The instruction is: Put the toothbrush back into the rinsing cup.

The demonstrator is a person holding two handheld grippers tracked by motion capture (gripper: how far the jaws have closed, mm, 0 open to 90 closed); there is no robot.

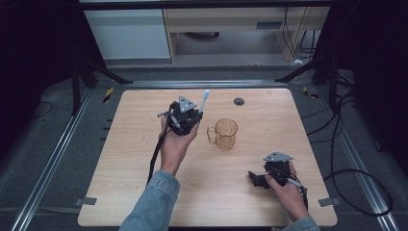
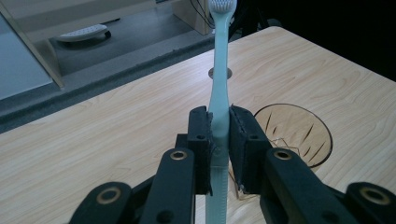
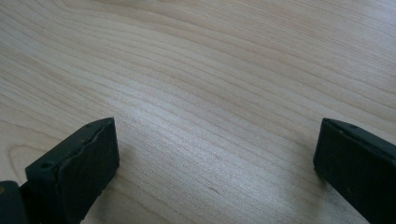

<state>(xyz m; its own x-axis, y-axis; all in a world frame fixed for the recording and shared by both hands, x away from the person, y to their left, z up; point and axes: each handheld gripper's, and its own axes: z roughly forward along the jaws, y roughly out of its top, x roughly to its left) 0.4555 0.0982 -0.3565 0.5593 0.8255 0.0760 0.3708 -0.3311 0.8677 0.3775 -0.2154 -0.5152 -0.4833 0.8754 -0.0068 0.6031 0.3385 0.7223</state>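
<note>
Where the person's forearms enter at the near edge of the wooden table (image 1: 134, 192), the right gripper (image 1: 254, 179) lies nearest, low over the tabletop at the near right, held in the right hand (image 1: 286, 190). In the right gripper view its two black jaws stand wide apart with bare wood grain between them; nothing is held. In the high view the jaws point toward the table's left side.

Farther in, left of centre, the left hand (image 1: 174, 144), coming out of a denim sleeve (image 1: 151, 207), holds the left gripper (image 1: 195, 115) above the tabletop. Its jaws are clamped on the handle of a pale blue-green toothbrush (image 2: 219, 93). In the left gripper view the pads press the handle from both sides, roughly at mid-length; the bristled head rises beyond the jaw tips and the lower handle runs down between the linkage arms.

Just to the right of the left gripper, an amber glass mug (image 1: 224, 133) stands upright on the table near its centre, handle turned toward the left gripper. In the left gripper view its open rim shows below and to the right of the jaws. The toothbrush is outside the mug.

Beyond the mug, a small round dark grommet (image 1: 239, 101) sits in the tabletop near the far edge.
</note>
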